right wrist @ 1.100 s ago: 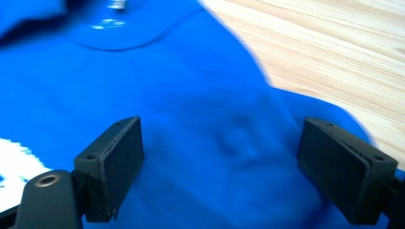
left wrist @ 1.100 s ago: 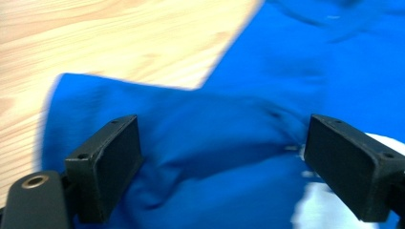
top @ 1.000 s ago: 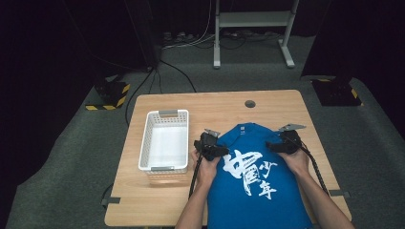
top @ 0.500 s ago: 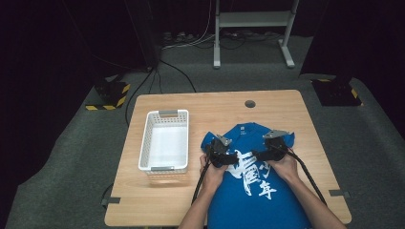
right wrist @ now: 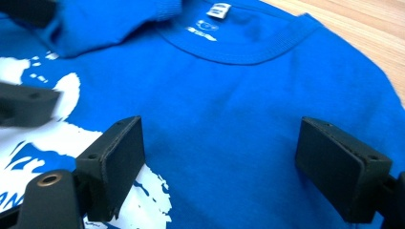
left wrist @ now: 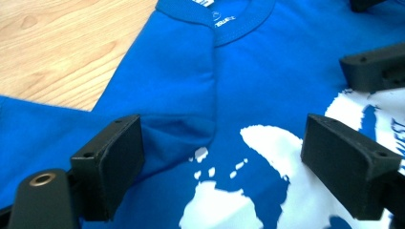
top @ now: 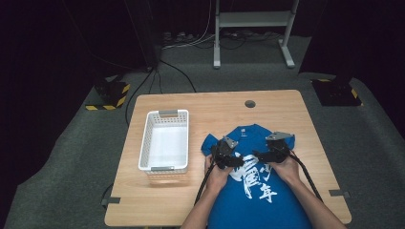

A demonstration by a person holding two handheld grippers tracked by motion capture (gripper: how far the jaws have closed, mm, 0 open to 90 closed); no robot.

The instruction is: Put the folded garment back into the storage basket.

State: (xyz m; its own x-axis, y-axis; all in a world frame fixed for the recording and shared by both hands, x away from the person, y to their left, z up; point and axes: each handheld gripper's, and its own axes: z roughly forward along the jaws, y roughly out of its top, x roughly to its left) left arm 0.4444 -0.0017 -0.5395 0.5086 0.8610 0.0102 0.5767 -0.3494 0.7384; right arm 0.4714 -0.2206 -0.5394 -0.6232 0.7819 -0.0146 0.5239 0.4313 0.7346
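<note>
Blue T-shirt (top: 260,183) lies print-up at the table's (top: 200,102) near edge, towards its right corner, collar (left wrist: 228,23) pointing at the far edge, hem hanging over the near edge. Your left gripper (top: 232,160) and right gripper (top: 260,155) hover over the chest, jaws wide apart, holding nothing. Folded-in left sleeve (left wrist: 162,81) sits just ahead of the left gripper. Shirt's long axis runs near to far; the white basket (top: 165,139) stands to the left, nearer your left hand (top: 217,174).
</note>
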